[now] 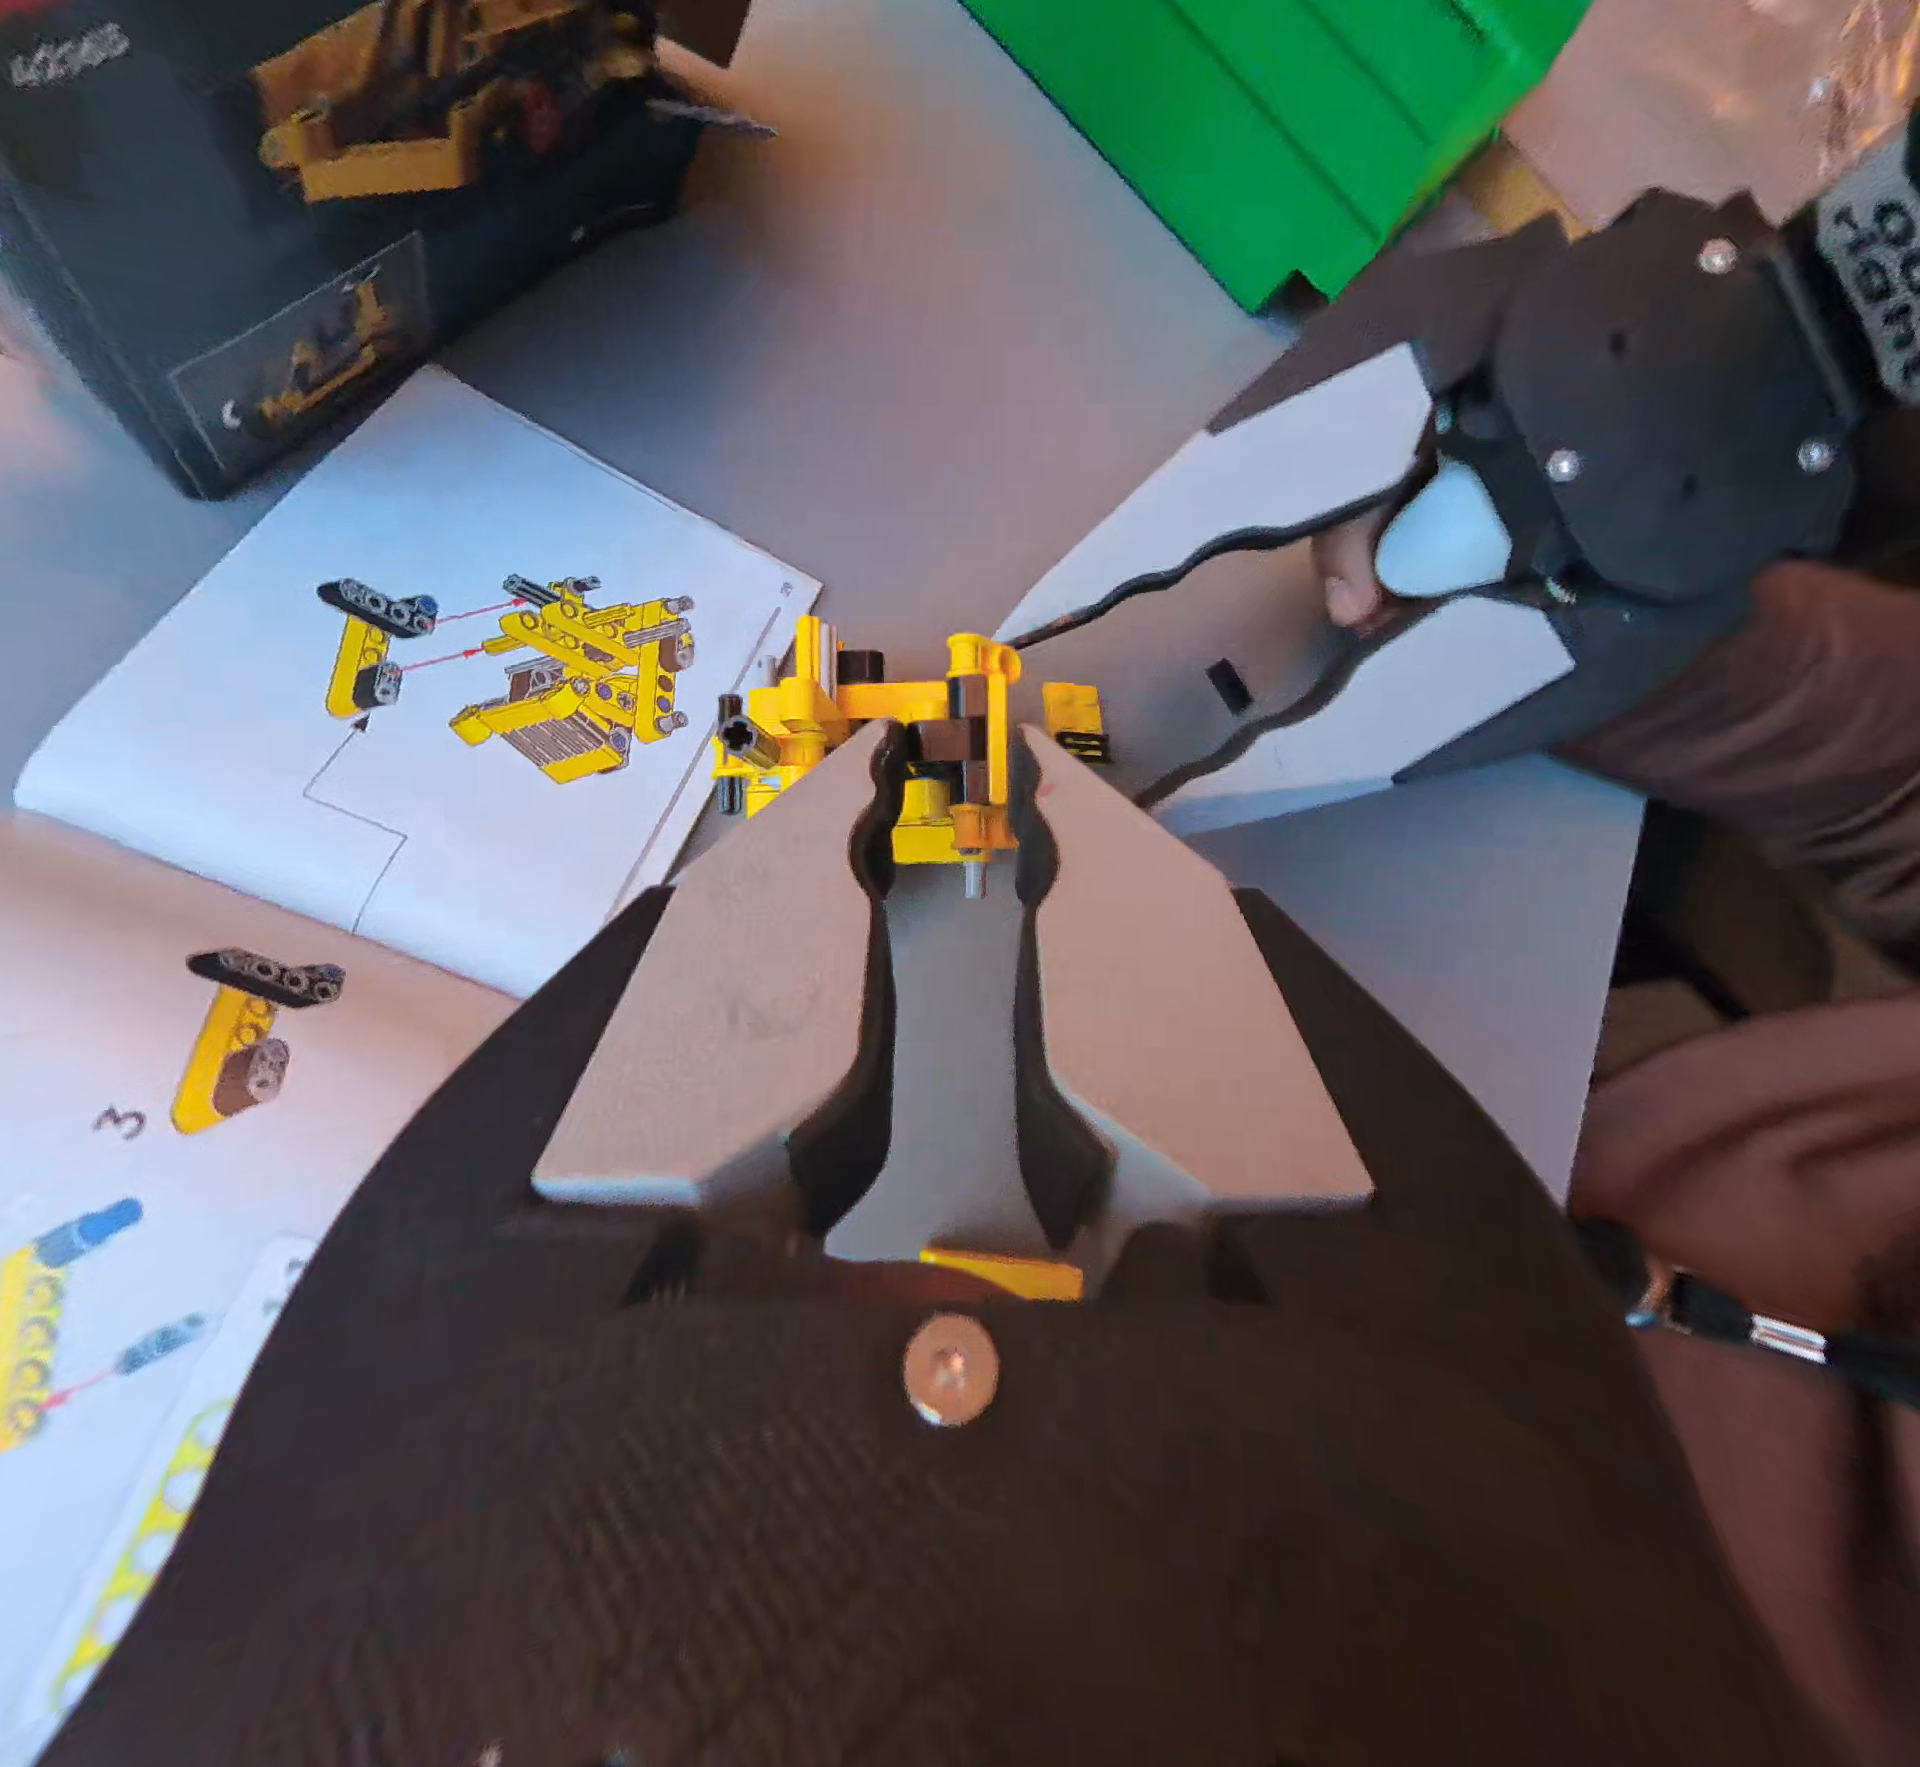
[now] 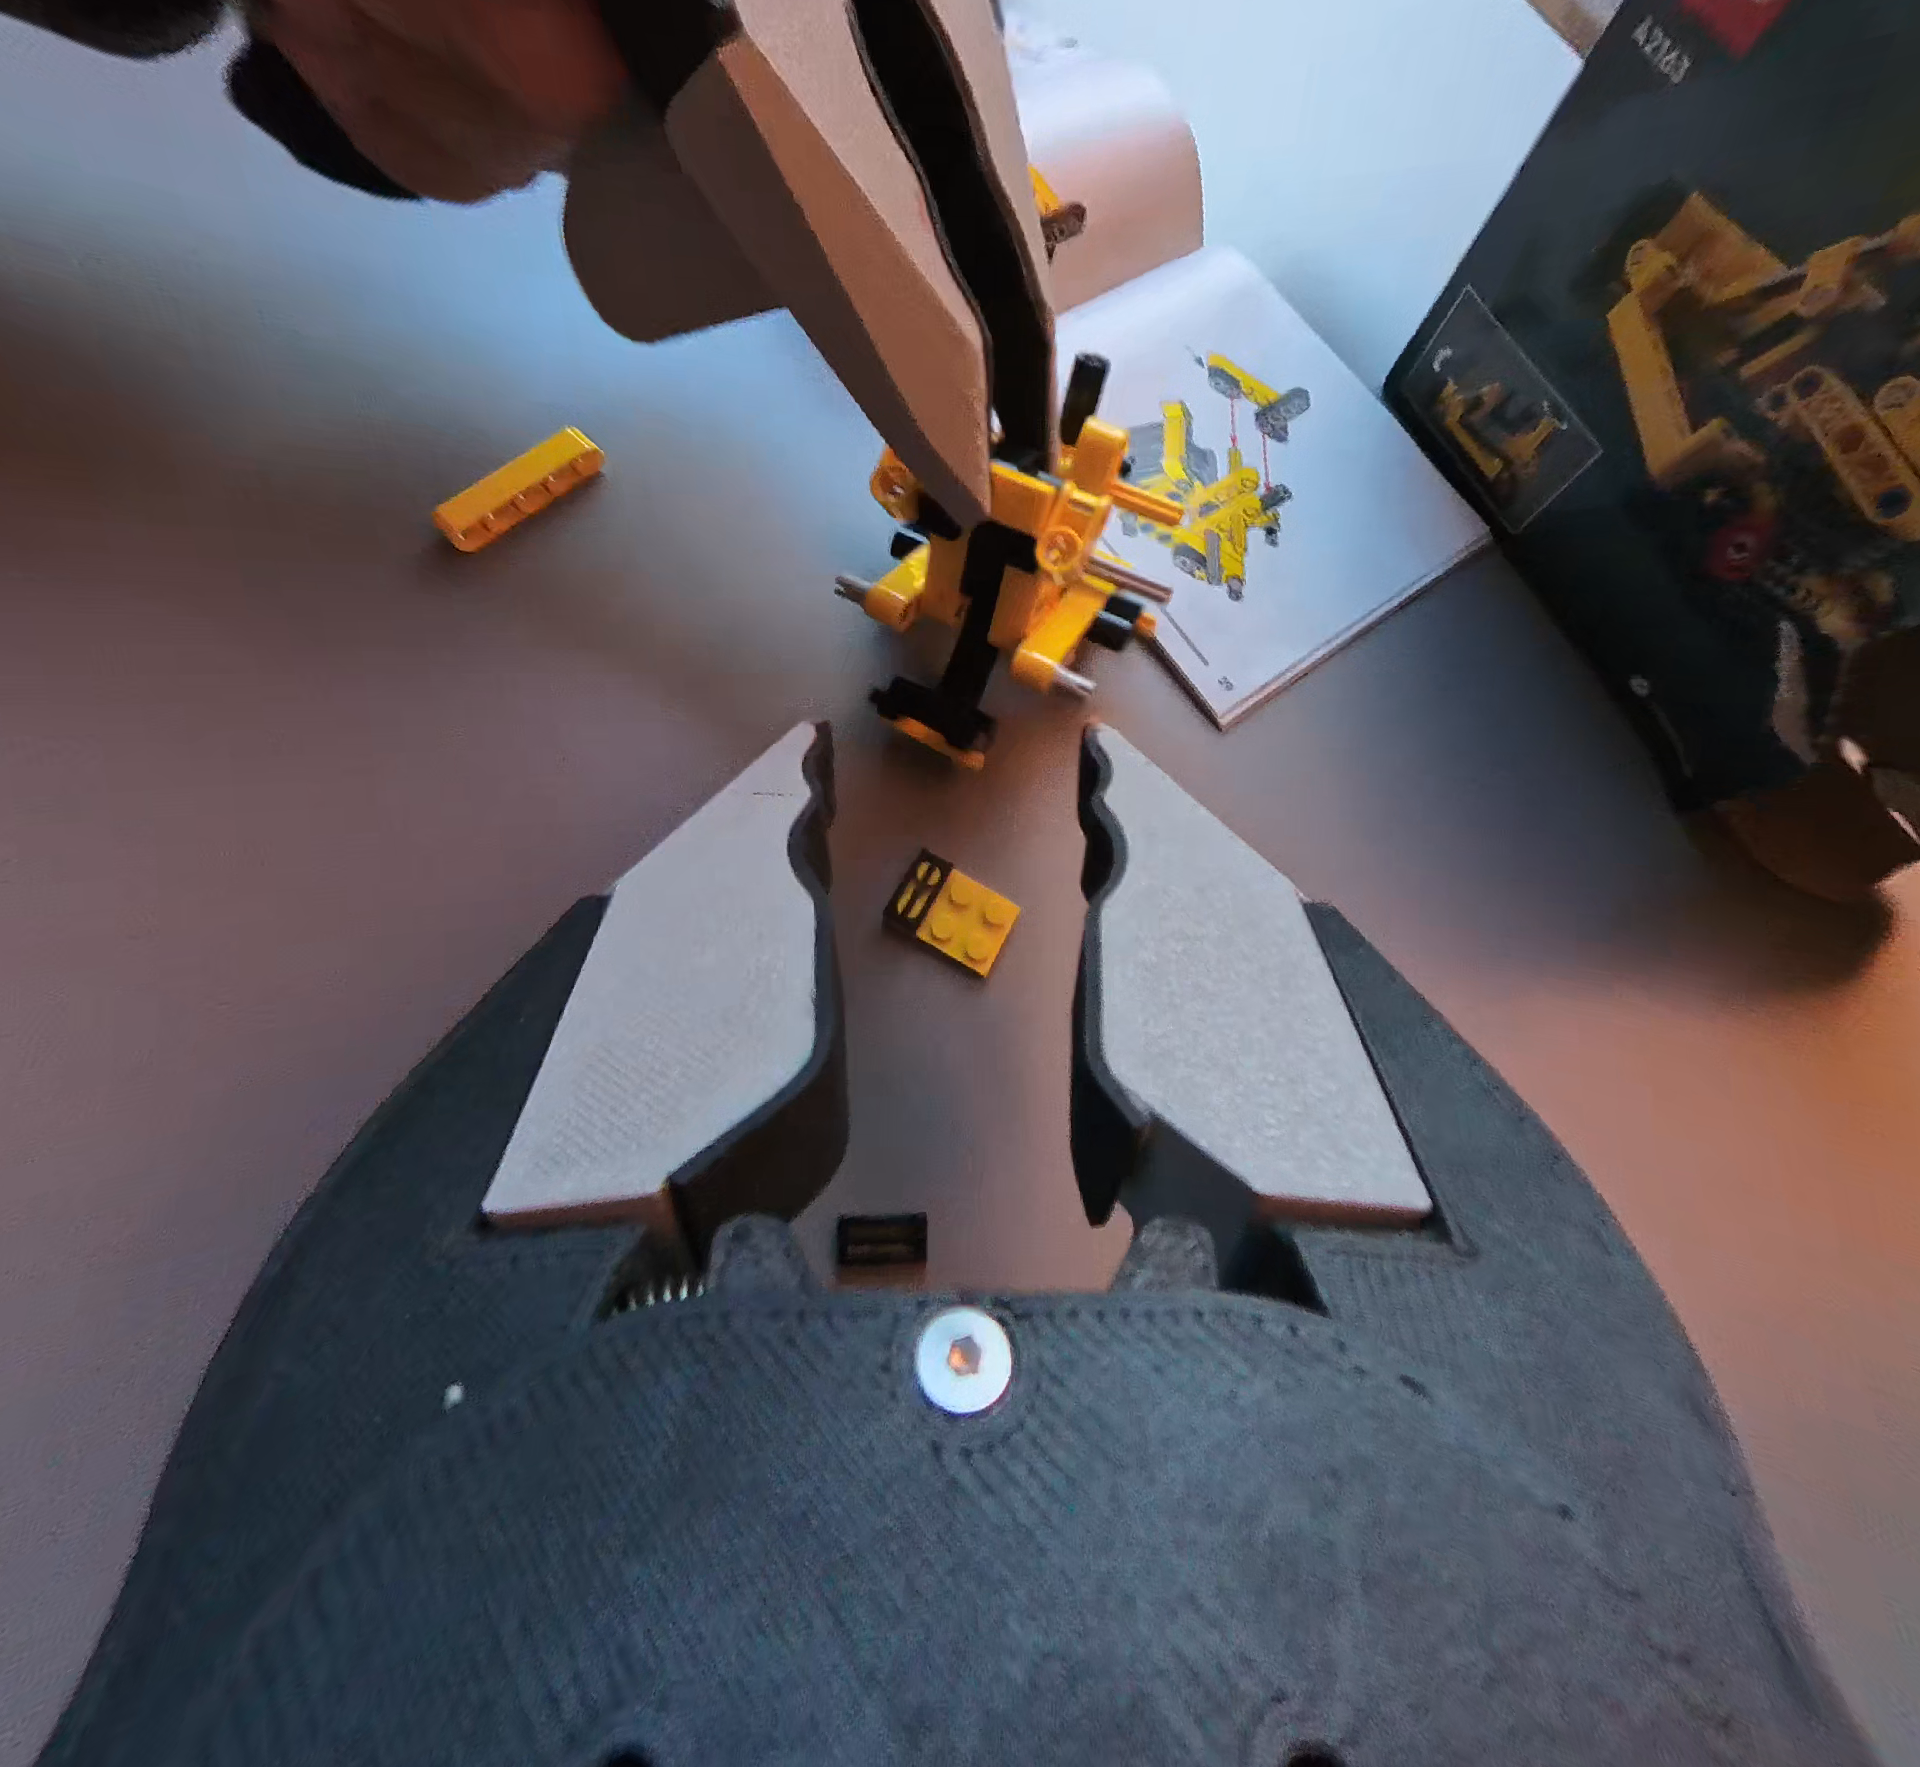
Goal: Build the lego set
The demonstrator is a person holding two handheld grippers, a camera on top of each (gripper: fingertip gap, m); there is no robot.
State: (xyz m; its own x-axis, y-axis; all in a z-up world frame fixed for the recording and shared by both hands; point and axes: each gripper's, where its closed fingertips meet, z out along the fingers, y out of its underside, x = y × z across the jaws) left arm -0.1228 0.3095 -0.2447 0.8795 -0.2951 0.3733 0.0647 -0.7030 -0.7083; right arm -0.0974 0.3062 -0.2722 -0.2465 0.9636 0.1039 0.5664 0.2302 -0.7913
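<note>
In the left wrist view, the open instruction booklet (image 1: 416, 678) is seen lying flat on the grey table (image 1: 935, 315), with the dark set box (image 1: 312, 159) standing behind it at the far left. Just right of the booklet's edge, the yellow and black lego assembly (image 1: 914, 741) is clamped between the fingertips of the left gripper (image 1: 951, 761), whose jaws are drawn in tight against its sides. A green bin (image 1: 1247, 34) is placed at the back. Further right, a small yellow plate (image 1: 1075, 715) is found on the table just beside the assembly, and the right gripper (image 1: 1081, 720) is held over it with its jaws spread apart and nothing between them.

In the right wrist view, a loose yellow beam (image 2: 520, 489) is seen on the table at the left, well apart from the assembly. At the centre, the assembly is gripped from above by the left gripper, and the yellow plate, joined to a black tile, lies between the parted fingers (image 2: 727, 938) of the right gripper without being touched. The booklet and box are placed to the right.
</note>
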